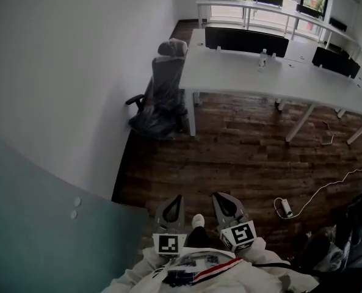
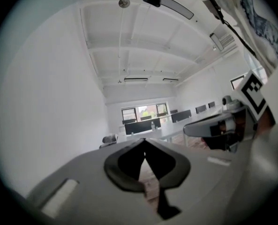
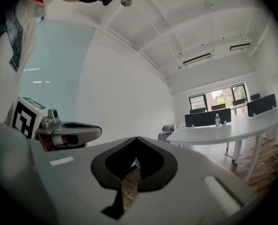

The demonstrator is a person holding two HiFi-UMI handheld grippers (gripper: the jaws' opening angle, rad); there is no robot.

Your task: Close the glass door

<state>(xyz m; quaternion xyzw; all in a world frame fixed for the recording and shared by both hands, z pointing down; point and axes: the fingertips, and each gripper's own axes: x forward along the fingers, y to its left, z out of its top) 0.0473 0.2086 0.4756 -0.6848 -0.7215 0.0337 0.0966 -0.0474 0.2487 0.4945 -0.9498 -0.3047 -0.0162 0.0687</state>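
Glass door lies left of the closed, empty left hand-held gripper, the closed right hand-held gripper farther off.

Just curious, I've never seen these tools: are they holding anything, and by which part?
Nothing is held. The left gripper and right gripper both have jaws shut with nothing between them, clear of the glass door.

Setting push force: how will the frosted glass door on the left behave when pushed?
The glass door looks like one large rigid pane, so it is probably heavy: slow to start, then hard to stop. Its smooth frosted face is likely slippery. Being glass, its edge by the round fittings may chip if slammed.
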